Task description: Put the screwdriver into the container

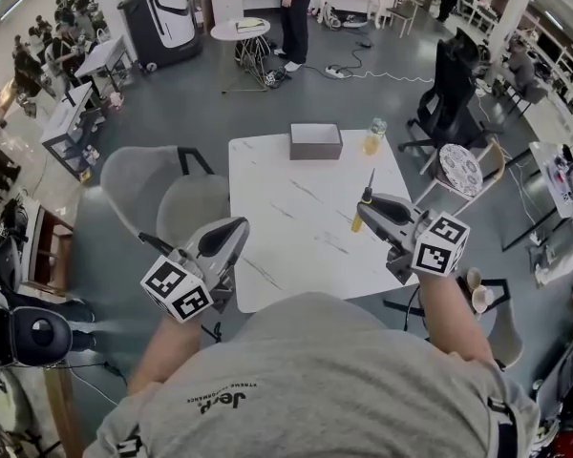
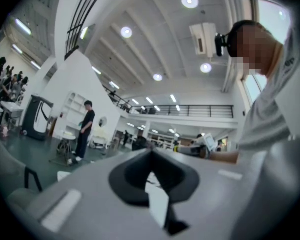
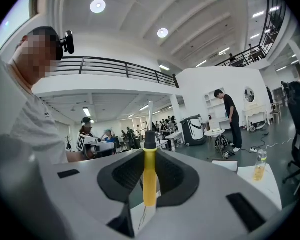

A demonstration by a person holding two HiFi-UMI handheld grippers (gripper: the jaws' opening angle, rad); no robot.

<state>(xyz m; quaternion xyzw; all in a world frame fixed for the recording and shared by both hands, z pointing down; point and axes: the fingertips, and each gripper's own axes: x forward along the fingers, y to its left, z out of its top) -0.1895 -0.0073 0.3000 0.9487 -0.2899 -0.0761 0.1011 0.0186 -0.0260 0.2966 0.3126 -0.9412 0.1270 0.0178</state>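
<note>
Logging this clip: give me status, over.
Left gripper shut, empty. Right gripper shut on screwdriver, upright over table. Container at far edge, open; nothing between.

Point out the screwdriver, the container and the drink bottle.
screwdriver (image 3: 149,176): right gripper view, on its yellow handle.
container (image 1: 315,152): head view, on its front wall.
bottle (image 1: 373,139): head view, on its liquid-filled body.

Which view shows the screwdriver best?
The right gripper view: the screwdriver is large in the middle, its yellow handle clamped in the right gripper. The head view shows it small, above the table. In the left gripper view I cannot make it out.
</note>
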